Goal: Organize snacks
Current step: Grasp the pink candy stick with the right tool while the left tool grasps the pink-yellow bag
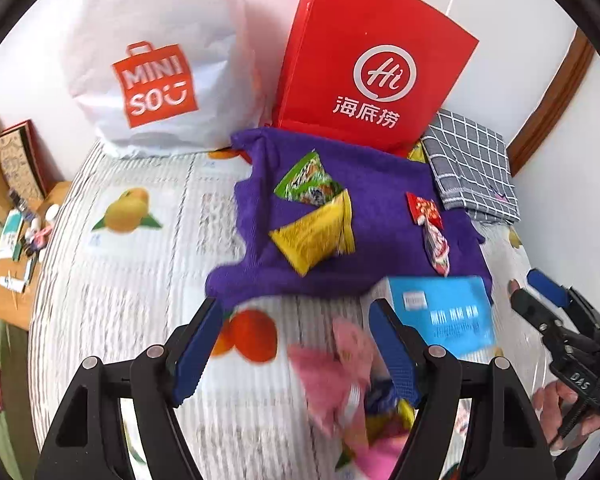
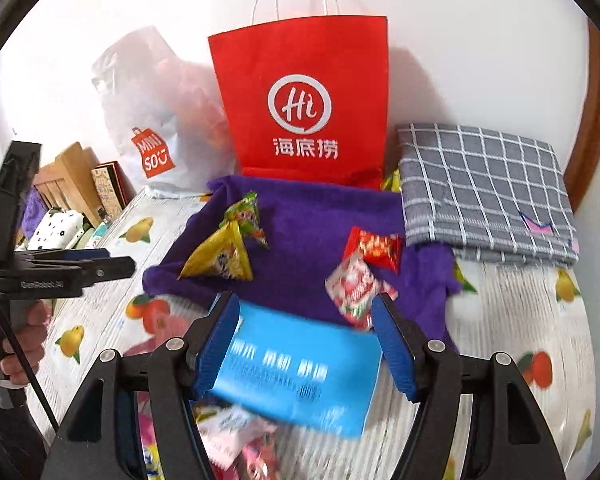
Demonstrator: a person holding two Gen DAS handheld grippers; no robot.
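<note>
A purple cloth point(image 1: 364, 216) point(image 2: 312, 248) lies on the fruit-print table cover. On it are a green packet point(image 1: 308, 180) point(image 2: 244, 212), a yellow triangular packet point(image 1: 316, 236) point(image 2: 220, 260), a red packet point(image 1: 424, 208) point(image 2: 376, 248) and a red-white candy packet point(image 1: 438, 248) point(image 2: 352, 284). A blue box point(image 1: 444, 312) point(image 2: 296, 376) lies at the cloth's near edge beside a blurred heap of pink packets point(image 1: 332, 376) point(image 2: 236, 432). My left gripper point(image 1: 296, 308) point(image 2: 120, 260) hangs open above the heap. My right gripper point(image 2: 306, 300) point(image 1: 526, 282) hovers open over the box, its pads clear of it.
A red paper bag point(image 1: 376, 64) point(image 2: 304, 100) and a white Miniso bag point(image 1: 152, 60) point(image 2: 156, 128) stand against the wall behind the cloth. A folded grey checked cloth point(image 1: 472, 168) point(image 2: 484, 188) lies at the right. A cluttered side table point(image 1: 16, 240) stands left of the table.
</note>
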